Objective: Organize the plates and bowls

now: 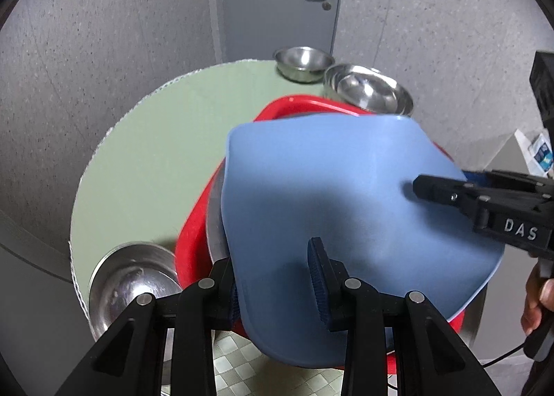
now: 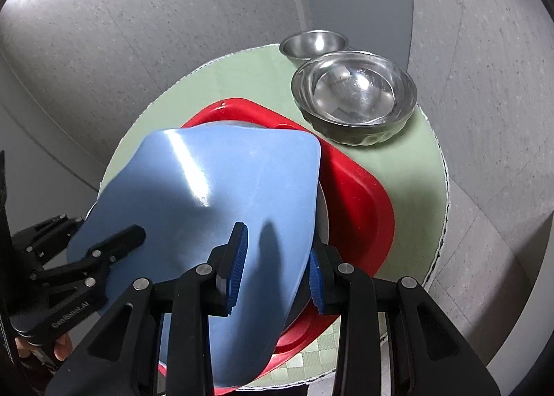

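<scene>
A blue square plate (image 1: pixel 329 195) is held tilted above a red square plate (image 1: pixel 194 240) on a round green table. My left gripper (image 1: pixel 277 285) is shut on the blue plate's near edge. My right gripper (image 2: pixel 277 268) is shut on the blue plate's (image 2: pixel 221 188) opposite edge, with the red plate (image 2: pixel 356 195) below. Each gripper shows in the other's view: the right gripper (image 1: pixel 484 202) at the right, the left gripper (image 2: pixel 86 257) at the left. A grey rim shows between the blue and red plates.
Two steel bowls stand at the table's far side, a small one (image 1: pixel 304 62) and a larger one (image 1: pixel 370 89), also in the right wrist view (image 2: pixel 353 95). A steel dish (image 1: pixel 131 285) sits at the near left. A grey door and floor lie beyond the green table (image 1: pixel 145 140).
</scene>
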Demonstrator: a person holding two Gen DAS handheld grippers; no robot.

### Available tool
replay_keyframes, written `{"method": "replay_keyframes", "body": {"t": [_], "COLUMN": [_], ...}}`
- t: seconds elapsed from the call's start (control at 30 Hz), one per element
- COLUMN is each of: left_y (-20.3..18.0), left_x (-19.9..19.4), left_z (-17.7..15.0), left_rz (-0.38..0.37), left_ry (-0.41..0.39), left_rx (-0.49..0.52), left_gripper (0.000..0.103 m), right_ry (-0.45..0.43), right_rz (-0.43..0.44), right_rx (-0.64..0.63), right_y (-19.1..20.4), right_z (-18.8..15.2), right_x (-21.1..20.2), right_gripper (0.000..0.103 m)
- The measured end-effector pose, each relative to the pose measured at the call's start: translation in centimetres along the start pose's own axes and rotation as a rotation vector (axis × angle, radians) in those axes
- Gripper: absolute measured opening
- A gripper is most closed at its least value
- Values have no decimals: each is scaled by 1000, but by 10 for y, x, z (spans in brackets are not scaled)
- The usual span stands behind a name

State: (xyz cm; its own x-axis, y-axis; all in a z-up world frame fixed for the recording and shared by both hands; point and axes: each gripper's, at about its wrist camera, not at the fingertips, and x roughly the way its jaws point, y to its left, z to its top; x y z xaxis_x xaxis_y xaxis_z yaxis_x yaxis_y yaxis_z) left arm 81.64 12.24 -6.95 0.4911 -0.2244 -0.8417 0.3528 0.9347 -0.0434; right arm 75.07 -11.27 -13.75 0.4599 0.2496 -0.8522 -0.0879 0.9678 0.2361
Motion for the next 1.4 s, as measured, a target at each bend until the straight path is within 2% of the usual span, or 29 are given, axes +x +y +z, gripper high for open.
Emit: {"method": "replay_keyframes", "body": {"t": [0.3, 0.37, 0.4, 0.43, 0.53, 0.63, 0.73, 0.83, 0.9, 1.03, 1.2, 1.37, 1.4], "left_y": [-1, -1, -2, -2, -2, 2, 19, 45, 66, 105, 130, 128, 128], "left_x": [-6, -12, -14, -17, -24, -34, -50, -66, -73, -69, -44, -20, -16], "left_z": [-2, -5, -6, -7, -8, -11, -18, -30, -41, -69, -103, -109, -109], "left_rz": [-6, 0, 1, 19, 51, 40, 61, 92, 131, 193, 206, 167, 158], "left_ry": [-26, -35, -41, -58, -89, -111, -146, -169, -181, -149, -48, 3, 11], "left_rx": [-2, 5, 10, 11, 14, -8, -61, -136, -197, -330, -440, -468, -471], "left_gripper": [35, 44, 55, 63, 74, 76, 82, 87, 88, 87, 79, 67, 61], "right_ry": [11, 14, 16, 12, -7, -25, -69, -111, -120, -85, 22, 169, 189], "right_rz": [-13, -13, -12, -14, -20, -25, -44, -15, 25, 94, 133, 62, 57], "right_rx": [-21, -20, -19, -19, -17, -15, -31, -88, -161, -291, -480, -677, -691], "right_y": [10, 11, 11, 11, 10, 11, 21, 49, 83, 143, 208, 246, 249], "right_z": [-10, -11, -11, -10, -8, -5, 2, 14, 21, 26, 23, 26, 28], "right_x": [-3, -5, -6, -8, -16, -25, -39, -52, -52, -33, 16, 72, 78], "right_gripper": [38, 41, 45, 47, 53, 55, 55, 56, 60, 62, 62, 62, 61]}}
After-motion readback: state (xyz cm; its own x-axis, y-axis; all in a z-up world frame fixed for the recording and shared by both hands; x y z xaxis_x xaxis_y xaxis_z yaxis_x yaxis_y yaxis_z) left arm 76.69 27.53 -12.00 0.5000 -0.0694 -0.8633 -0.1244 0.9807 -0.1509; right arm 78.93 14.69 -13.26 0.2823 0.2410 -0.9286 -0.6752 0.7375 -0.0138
